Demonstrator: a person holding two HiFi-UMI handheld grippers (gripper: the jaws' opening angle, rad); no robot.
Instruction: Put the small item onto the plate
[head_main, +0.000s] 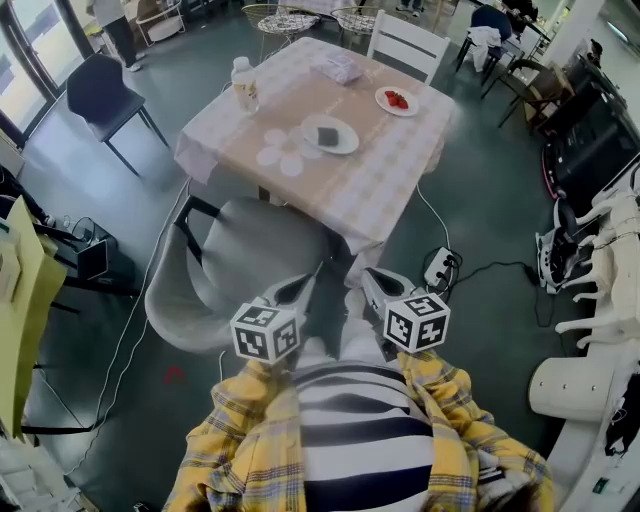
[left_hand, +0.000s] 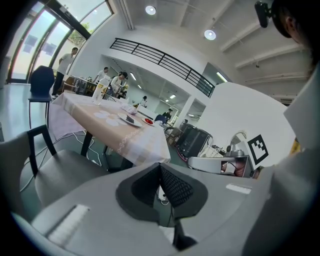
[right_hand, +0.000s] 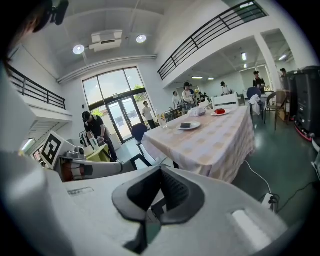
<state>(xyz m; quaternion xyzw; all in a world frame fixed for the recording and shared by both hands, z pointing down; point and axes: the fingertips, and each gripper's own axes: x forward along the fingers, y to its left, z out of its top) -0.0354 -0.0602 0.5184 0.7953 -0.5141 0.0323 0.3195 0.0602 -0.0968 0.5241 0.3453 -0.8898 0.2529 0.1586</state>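
Note:
A table (head_main: 400, 150) with a pale checked cloth stands ahead of me. On it a white plate (head_main: 343, 144) carries a small dark square piece (head_main: 327, 136). A smaller plate (head_main: 384, 104) further back holds red berries (head_main: 397, 99). My left gripper (head_main: 316, 270) and right gripper (head_main: 367, 273) are held side by side close to my body, well short of the table, both shut and empty. In the left gripper view the jaws (left_hand: 160, 166) meet, with the plate (left_hand: 131, 120) far off. The right gripper (right_hand: 161, 170) points toward the same plate (right_hand: 188, 126).
A grey chair (head_main: 240, 255) stands between me and the table's near edge. On the table are a bottle (head_main: 244, 84), several white round coasters (head_main: 280, 150) and a wrapped packet (head_main: 340, 68). A cable and power strip (head_main: 440, 268) lie on the floor at the right. A dark chair (head_main: 100, 95) stands at the left.

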